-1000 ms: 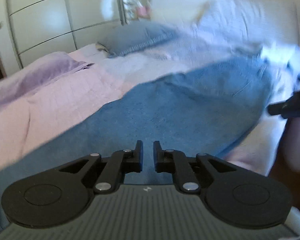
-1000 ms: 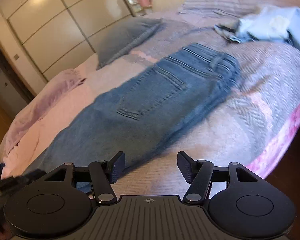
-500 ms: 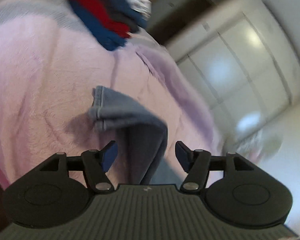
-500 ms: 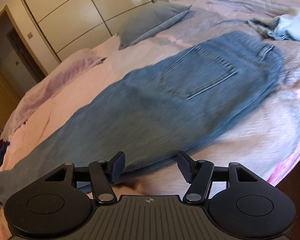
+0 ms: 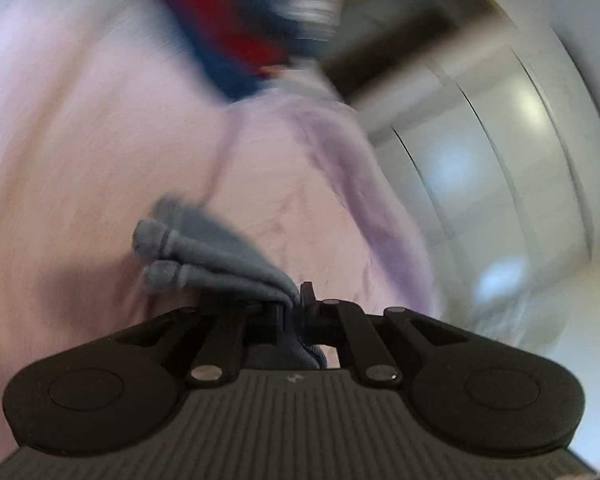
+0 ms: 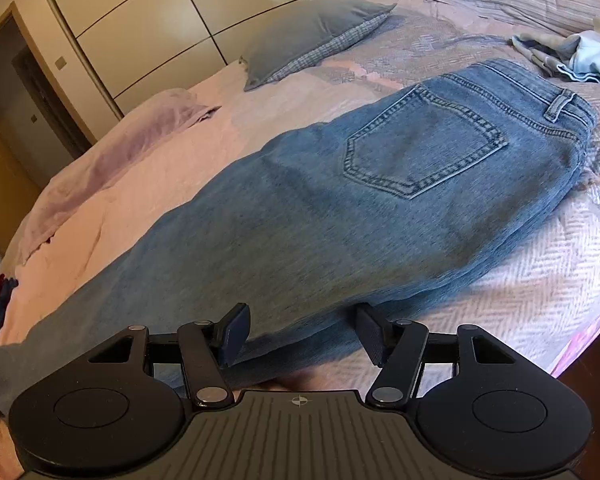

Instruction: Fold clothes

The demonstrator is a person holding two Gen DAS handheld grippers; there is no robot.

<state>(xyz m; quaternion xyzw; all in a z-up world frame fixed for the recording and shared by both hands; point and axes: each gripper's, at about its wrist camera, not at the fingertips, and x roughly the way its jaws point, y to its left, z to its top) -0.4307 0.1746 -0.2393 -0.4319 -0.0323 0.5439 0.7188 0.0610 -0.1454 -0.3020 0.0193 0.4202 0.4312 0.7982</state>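
While left gripper (image 5: pixel 294 310) pinches jeans (image 6: pixel 340 208), right gripper (image 6: pixel 302 334) agape

pink-covered bed (image 6: pixel 148 184), cream panelled wardrobe (image 6: pixel 148 28) behind it, dark doorway (image 6: pixel 32 108) left of wardrobe, grey pillow (image 6: pixel 312 28) near wardrobe

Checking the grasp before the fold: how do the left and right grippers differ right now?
The left gripper is shut on the jeans' hem; the right gripper is open and holds nothing. The left's view is motion-blurred, the right's sharp. Both are at the jeans.
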